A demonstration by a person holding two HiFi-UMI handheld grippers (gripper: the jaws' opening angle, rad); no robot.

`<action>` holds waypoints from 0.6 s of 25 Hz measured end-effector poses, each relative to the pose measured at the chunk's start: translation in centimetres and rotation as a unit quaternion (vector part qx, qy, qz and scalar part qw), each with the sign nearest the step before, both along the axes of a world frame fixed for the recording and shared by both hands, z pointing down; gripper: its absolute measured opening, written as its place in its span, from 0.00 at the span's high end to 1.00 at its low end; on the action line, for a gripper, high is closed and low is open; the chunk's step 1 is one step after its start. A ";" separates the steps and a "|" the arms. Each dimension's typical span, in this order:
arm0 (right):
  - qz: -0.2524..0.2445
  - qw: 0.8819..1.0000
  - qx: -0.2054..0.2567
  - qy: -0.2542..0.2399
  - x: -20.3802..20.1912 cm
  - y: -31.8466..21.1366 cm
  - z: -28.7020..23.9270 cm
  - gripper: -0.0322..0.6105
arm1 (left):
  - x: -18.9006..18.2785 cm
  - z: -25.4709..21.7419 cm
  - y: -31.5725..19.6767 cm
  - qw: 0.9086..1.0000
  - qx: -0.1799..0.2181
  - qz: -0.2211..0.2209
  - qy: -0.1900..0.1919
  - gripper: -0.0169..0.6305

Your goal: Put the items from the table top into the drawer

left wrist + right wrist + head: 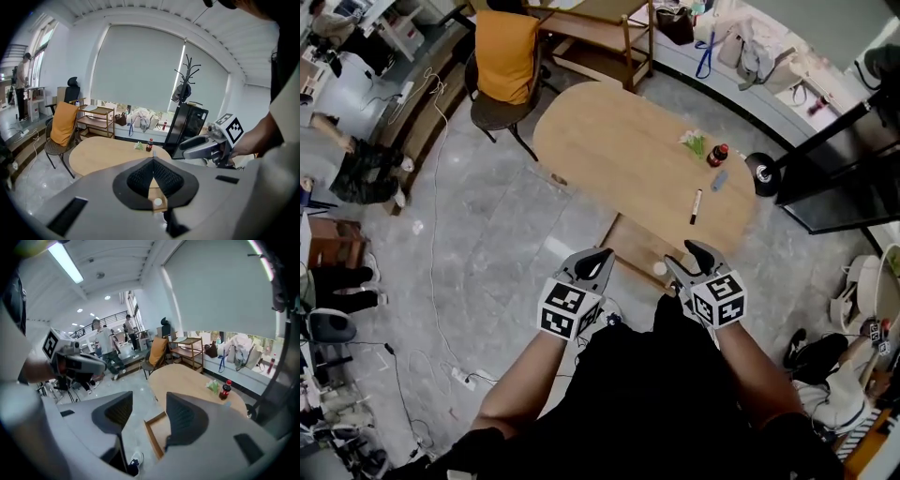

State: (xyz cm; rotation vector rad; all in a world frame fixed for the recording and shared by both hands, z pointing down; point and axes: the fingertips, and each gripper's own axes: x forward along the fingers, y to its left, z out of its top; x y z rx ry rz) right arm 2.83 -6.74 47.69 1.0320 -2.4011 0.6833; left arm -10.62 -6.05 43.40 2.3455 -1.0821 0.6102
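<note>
On the oval wooden table (619,141) lie a green-white packet (694,142), a small cola bottle (717,155), a pale blue item (719,180) and a black marker (696,206). The open drawer (633,246) sticks out below the table's near edge with a small white round thing (659,269) in it. My left gripper (592,263) is held in the air well short of the table, shut and empty, its pads meeting (153,164). My right gripper (689,262) hangs beside it, open with nothing between its pads (149,411). The bottle (225,390) and drawer (157,432) show beyond it.
A person in an orange top sits on a chair (506,47) at the table's far end. A wooden shelf (600,37) stands behind. A black cabinet (839,159) and a coat stand's round base (761,173) are right of the table. Cables (436,281) trail over the floor at left.
</note>
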 end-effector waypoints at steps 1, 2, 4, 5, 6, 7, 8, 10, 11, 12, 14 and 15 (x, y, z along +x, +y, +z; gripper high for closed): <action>0.008 1.000 0.008 -0.009 0.8 -0.1 -1.2 0.63 | 0.5 0.0 -0.2 1.000 0.002 0.003 -0.001 0.97; 0.015 1.000 0.017 -0.017 1.7 -0.3 -2.3 0.67 | 1.2 -0.1 -0.4 1.000 0.004 0.008 -0.002 0.97; 0.021 0.999 0.035 -0.028 3.4 -0.4 -4.4 0.77 | 2.5 -0.4 -0.8 1.000 0.011 0.014 -0.002 0.97; 0.023 0.998 0.043 -0.033 4.2 -0.5 -5.2 0.83 | 3.0 -0.5 -1.1 1.000 0.013 0.014 0.000 0.97; 0.024 0.998 0.050 -0.038 4.9 -0.6 -6.0 0.89 | 3.5 -0.7 -1.5 1.000 0.014 0.011 0.003 0.97; 0.025 0.997 0.057 -0.043 5.6 -0.8 -6.6 0.92 | 4.1 -0.9 -1.9 1.000 0.014 0.008 0.007 0.97; 0.026 0.997 0.061 -0.047 6.3 -1.1 -6.9 0.93 | 4.7 -1.1 -2.4 1.000 0.014 0.006 0.011 0.97; 0.028 0.996 0.063 -0.052 7.8 -1.9 -7.0 0.94 | 6.1 -1.6 -3.5 1.000 0.015 0.004 0.013 0.97; 0.027 0.996 0.062 -0.052 8.5 -2.4 -6.7 0.95 | 6.9 -1.7 -4.1 1.000 0.015 0.005 0.009 0.97; 0.025 0.997 0.059 -0.052 9.1 -2.8 -6.3 0.95 | 7.7 -1.8 -4.6 1.000 0.016 0.006 0.005 0.97; 0.018 0.997 0.054 -0.050 10.5 -3.7 -5.2 0.95 | 9.3 -1.8 -5.5 1.000 0.017 0.005 -0.005 0.97; 0.015 0.997 0.050 -0.050 11.2 -4.1 -4.7 0.95 | 10.1 -1.7 -6.0 1.000 0.019 0.004 -0.010 0.97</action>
